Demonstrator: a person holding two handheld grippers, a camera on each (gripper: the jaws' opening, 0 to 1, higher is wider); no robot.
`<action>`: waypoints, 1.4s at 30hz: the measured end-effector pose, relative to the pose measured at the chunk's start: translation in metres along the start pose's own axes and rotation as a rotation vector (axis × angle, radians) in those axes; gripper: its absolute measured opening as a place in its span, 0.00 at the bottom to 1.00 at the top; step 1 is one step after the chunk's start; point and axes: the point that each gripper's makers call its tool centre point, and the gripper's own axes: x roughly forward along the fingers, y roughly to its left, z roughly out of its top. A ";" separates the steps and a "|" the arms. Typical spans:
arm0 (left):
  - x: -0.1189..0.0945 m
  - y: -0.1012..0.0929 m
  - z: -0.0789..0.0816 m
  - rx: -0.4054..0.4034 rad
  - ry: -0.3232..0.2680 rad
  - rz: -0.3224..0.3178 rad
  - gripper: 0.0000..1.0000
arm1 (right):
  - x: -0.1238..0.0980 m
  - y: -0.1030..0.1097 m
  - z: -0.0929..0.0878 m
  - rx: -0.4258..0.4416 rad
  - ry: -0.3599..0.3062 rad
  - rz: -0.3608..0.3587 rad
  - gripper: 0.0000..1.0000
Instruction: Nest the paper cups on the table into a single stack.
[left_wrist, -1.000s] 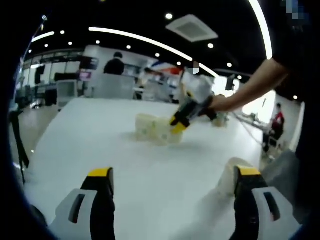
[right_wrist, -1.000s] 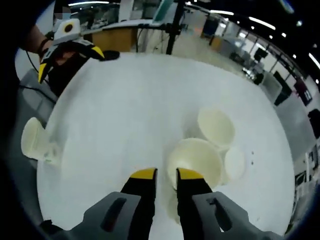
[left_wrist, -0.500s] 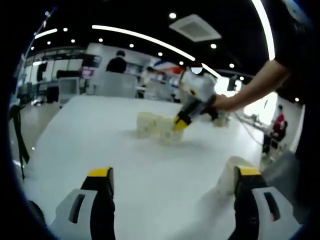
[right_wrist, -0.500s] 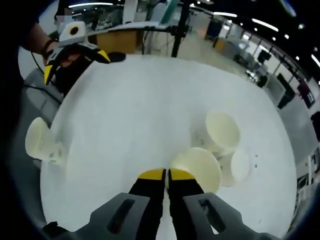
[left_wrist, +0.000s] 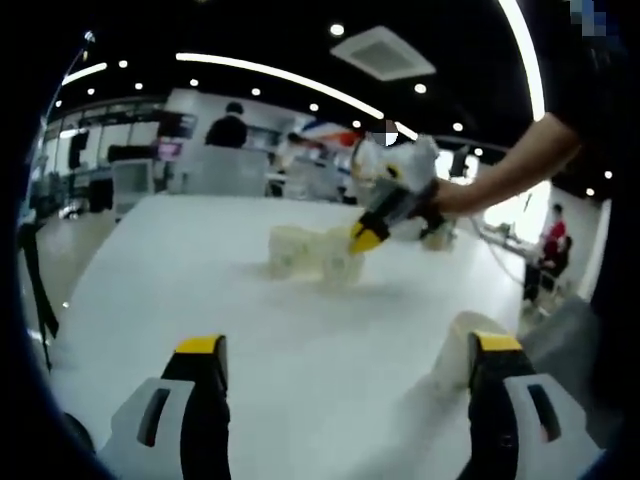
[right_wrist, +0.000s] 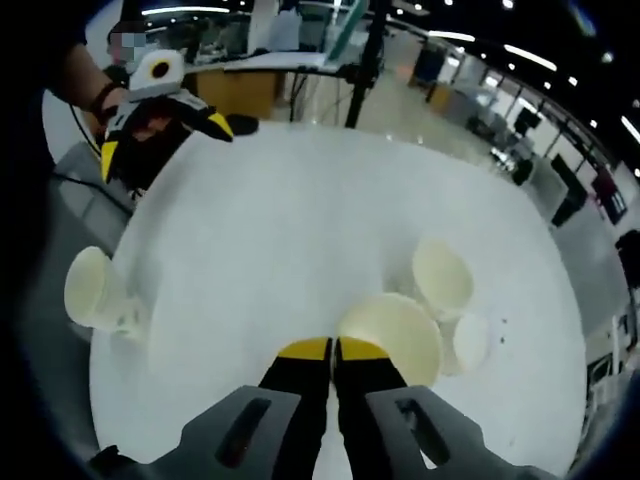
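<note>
In the right gripper view my right gripper (right_wrist: 332, 350) is shut on the near rim of a cream paper cup (right_wrist: 395, 335) that stands mouth up. Two more cups sit just beyond it, one mouth up (right_wrist: 443, 278) and a smaller-looking one (right_wrist: 470, 340). A fourth cup (right_wrist: 90, 290) lies tilted near the table's left edge. In the left gripper view my left gripper (left_wrist: 348, 345) hovers low over the table, open and holding nothing, with that fourth cup (left_wrist: 458, 350) beside its right jaw. Farther out, the right gripper (left_wrist: 363, 240) pinches a cup (left_wrist: 340, 266) next to another cup (left_wrist: 292, 250).
The round white table (right_wrist: 280, 230) carries nothing else across its middle. The left gripper (right_wrist: 163, 143) and a hand show at the table's far left edge. Desks, a tripod pole (right_wrist: 365, 60) and people stand in the room around the table.
My right gripper's jaws have shut on the cup's rim. The cup cluster now looks slightly smaller and farther, so the right gripper has risen a little. The left gripper has stayed put.
</note>
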 end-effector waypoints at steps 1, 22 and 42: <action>0.000 0.000 0.002 0.004 -0.001 0.001 0.99 | -0.002 0.001 0.001 -0.003 -0.001 -0.001 0.00; 0.007 -0.006 0.023 0.070 -0.008 -0.045 0.98 | -0.089 0.033 0.047 -0.026 -0.144 -0.107 0.00; 0.013 -0.005 0.027 0.093 -0.001 -0.081 0.98 | -0.152 0.054 0.071 0.031 -0.238 -0.190 0.00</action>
